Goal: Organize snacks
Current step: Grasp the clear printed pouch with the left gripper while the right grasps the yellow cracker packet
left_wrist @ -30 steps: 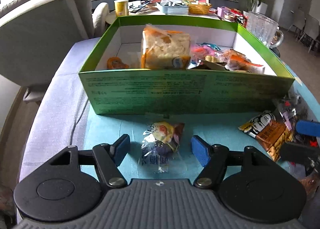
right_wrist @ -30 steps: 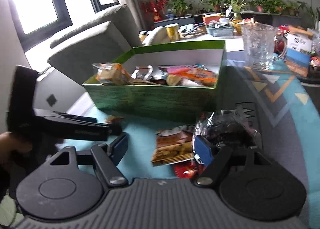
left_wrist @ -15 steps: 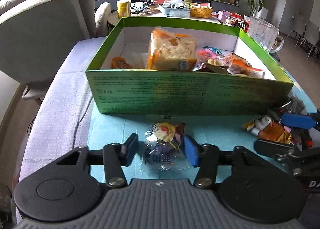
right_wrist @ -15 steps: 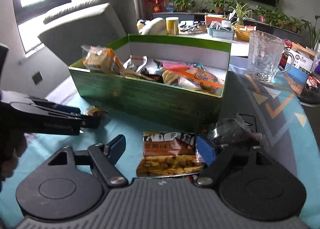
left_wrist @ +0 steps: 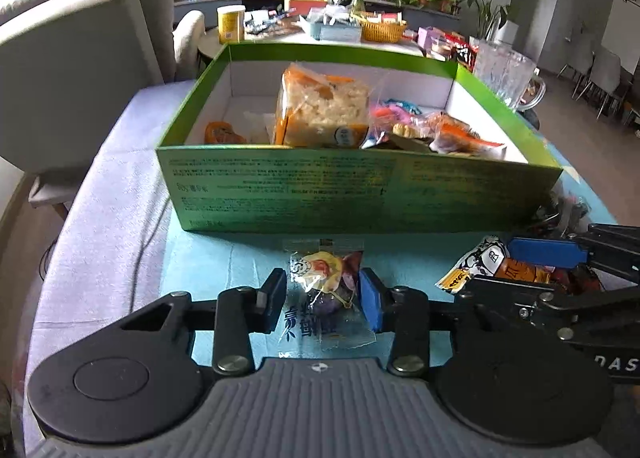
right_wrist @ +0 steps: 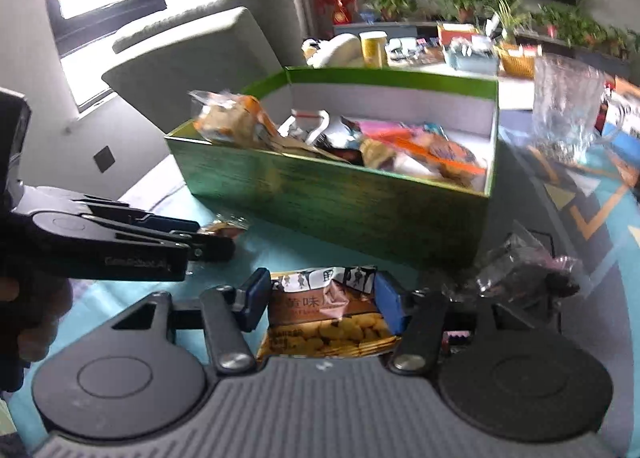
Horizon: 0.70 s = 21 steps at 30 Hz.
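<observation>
A green box (left_wrist: 360, 189) with white inside walls holds several snacks, among them a tall bag of pale puffed cake (left_wrist: 324, 109). My left gripper (left_wrist: 322, 298) is shut on a small clear packet with a purple and yellow sweet (left_wrist: 324, 286) on the teal cloth in front of the box. My right gripper (right_wrist: 320, 300) is shut on a brown and orange snack bag (right_wrist: 324, 318), which also shows in the left wrist view (left_wrist: 492, 270). The box shows in the right wrist view (right_wrist: 340, 193) too.
A clear crinkled bag of dark snacks (right_wrist: 528, 274) lies right of my right gripper. A glass mug (left_wrist: 506, 73) stands beyond the box's right side. Grey armchairs (left_wrist: 76, 57) stand to the left. A cluttered table with plants (left_wrist: 340, 21) is behind.
Both grippers closed: the left one on the small clear packet, the right one on the brown snack bag. The right gripper swung left over the bag.
</observation>
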{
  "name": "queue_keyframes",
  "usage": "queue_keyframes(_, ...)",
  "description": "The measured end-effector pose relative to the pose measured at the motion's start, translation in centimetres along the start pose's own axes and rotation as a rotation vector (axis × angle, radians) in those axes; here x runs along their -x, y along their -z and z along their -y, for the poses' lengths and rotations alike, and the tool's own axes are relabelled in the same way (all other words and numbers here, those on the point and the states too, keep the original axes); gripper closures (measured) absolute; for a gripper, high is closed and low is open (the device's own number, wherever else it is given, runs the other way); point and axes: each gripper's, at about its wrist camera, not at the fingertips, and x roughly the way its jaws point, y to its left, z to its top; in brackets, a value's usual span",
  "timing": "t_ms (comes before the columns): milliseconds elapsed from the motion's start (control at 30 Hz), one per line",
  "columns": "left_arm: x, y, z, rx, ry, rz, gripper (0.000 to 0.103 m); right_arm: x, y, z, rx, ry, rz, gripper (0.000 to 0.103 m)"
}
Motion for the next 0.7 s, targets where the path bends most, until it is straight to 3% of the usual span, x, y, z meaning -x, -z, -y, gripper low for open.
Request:
queue_keyframes(300,3.4,-0.6,0.2,-0.008,-0.010,0.079,0.065,2.5,-1.5,-1.0,0.005,-0.043,0.103,0.066)
queue_keyframes(700,4.1,-0.7,0.2,-0.007,-0.032,0.086,0.065,-1.0,0.3,-0.3,-0.040,-0.053,-0.088,0.065)
